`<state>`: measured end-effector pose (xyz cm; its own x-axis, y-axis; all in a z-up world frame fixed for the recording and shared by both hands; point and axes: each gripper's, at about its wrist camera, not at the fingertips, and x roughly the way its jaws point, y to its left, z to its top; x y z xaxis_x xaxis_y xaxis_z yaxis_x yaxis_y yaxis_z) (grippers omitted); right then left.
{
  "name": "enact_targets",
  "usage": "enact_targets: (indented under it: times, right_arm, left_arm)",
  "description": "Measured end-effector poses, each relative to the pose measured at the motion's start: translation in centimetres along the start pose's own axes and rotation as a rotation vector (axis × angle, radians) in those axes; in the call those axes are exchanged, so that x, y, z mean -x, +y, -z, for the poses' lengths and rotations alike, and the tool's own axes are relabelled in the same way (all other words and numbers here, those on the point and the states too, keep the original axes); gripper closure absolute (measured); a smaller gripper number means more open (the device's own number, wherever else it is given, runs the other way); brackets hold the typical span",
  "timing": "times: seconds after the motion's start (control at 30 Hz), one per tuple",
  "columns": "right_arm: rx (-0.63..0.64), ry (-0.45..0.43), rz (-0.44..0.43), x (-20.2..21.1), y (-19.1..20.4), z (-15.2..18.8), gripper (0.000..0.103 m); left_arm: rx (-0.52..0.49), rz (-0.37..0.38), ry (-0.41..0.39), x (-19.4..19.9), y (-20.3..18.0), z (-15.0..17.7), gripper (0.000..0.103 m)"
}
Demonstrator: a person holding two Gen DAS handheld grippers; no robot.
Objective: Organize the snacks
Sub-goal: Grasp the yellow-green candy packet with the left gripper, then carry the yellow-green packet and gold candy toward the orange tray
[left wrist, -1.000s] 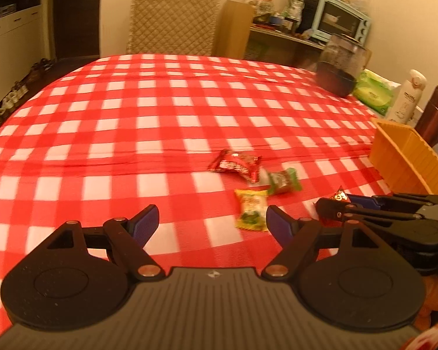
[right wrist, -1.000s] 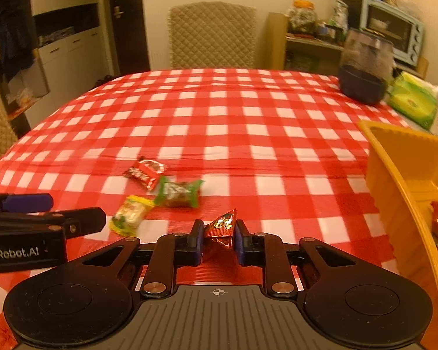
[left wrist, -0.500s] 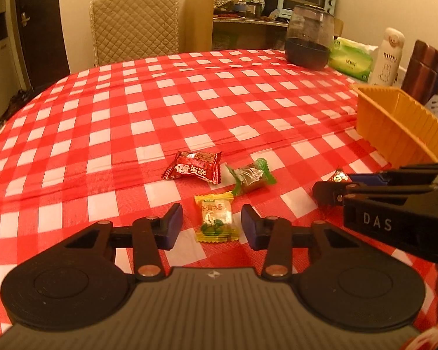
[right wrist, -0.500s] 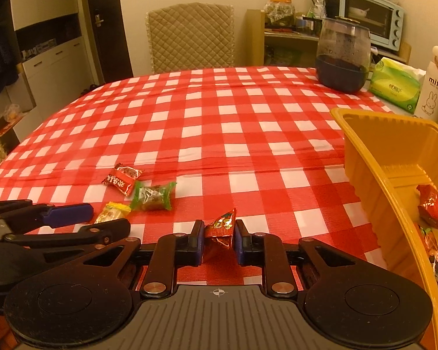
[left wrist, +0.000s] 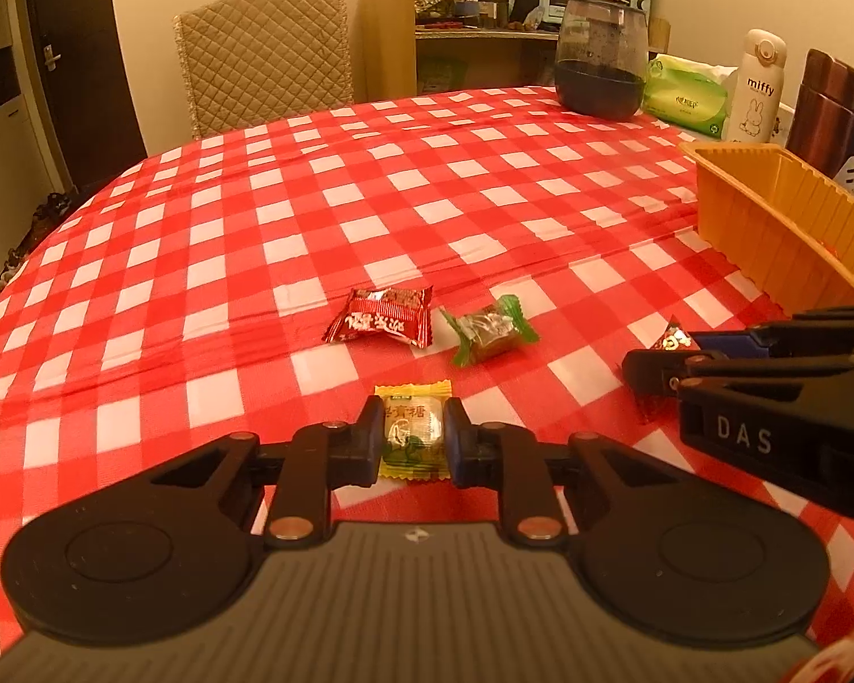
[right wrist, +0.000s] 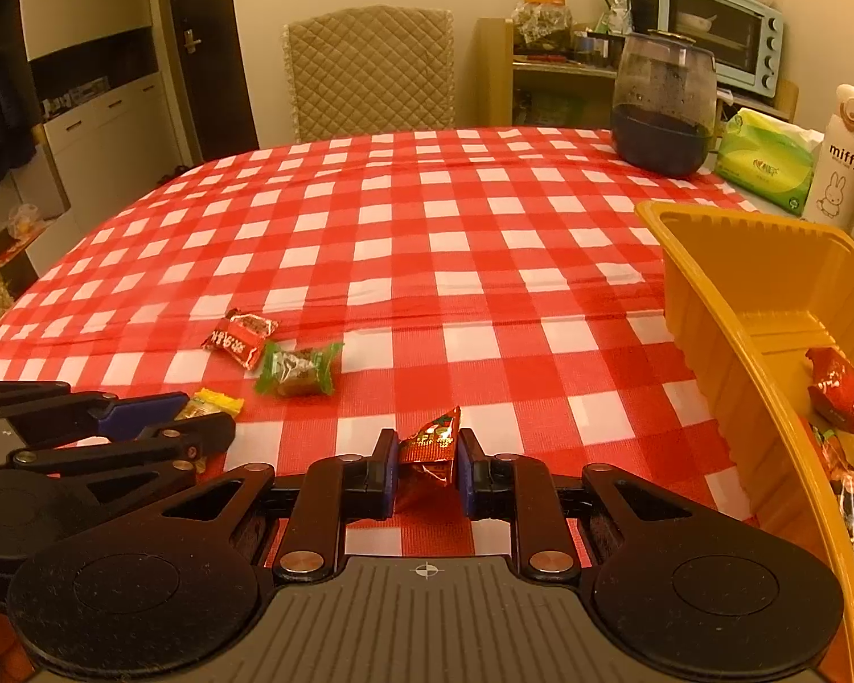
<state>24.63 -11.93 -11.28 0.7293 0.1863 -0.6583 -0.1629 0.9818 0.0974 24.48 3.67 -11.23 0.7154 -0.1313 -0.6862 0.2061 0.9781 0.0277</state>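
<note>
My left gripper (left wrist: 413, 435) clamped the yellow candy (left wrist: 413, 430) on the tabletop (left wrist: 256, 227); my right gripper (right wrist: 426, 469) pinched a red packet (right wrist: 430, 447). Lifting straight suited the orange tray (right wrist: 711, 296) at two o'clock.

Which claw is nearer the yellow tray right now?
Right. The right claw, shut on a red triangular candy, sits just left of the yellow tray; the left claw is farther left, gripping the yellow candy.
</note>
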Motion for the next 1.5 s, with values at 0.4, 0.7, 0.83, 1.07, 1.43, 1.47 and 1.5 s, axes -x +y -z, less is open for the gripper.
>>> enact_targets:
  times: [0.4,0.7,0.83,1.07,1.43,1.47,1.5]
  right_arm:
    - [0.021,0.0,-0.017,4.6,0.1,1.8,0.082]
    - [0.004,0.003,-0.021,10.7,-0.9,4.1,0.082]
    - [-0.008,-0.007,-0.019,13.5,-1.6,4.9,0.082]
    - [-0.02,-0.039,-0.017,17.7,-2.5,5.7,0.082]
    - [-0.037,-0.089,-0.008,22.1,-4.2,6.1,0.082]
    - [-0.039,-0.092,-0.006,22.3,-4.4,6.1,0.082]
    - [-0.042,-0.095,-0.005,22.6,-4.5,6.1,0.082]
  left_arm:
    - [0.075,0.003,-0.013,4.8,-0.8,0.4,0.084]
    - [0.165,0.0,0.014,10.5,-3.4,2.6,0.084]
    - [0.197,0.002,0.012,13.2,-4.6,3.3,0.084]
    - [0.214,0.004,-0.003,17.3,-6.3,3.9,0.084]
    - [0.198,0.018,-0.038,20.8,-8.4,3.5,0.084]
    - [0.194,0.02,-0.041,21.0,-8.6,3.4,0.084]
    - [0.19,0.022,-0.043,21.2,-8.8,3.3,0.084]
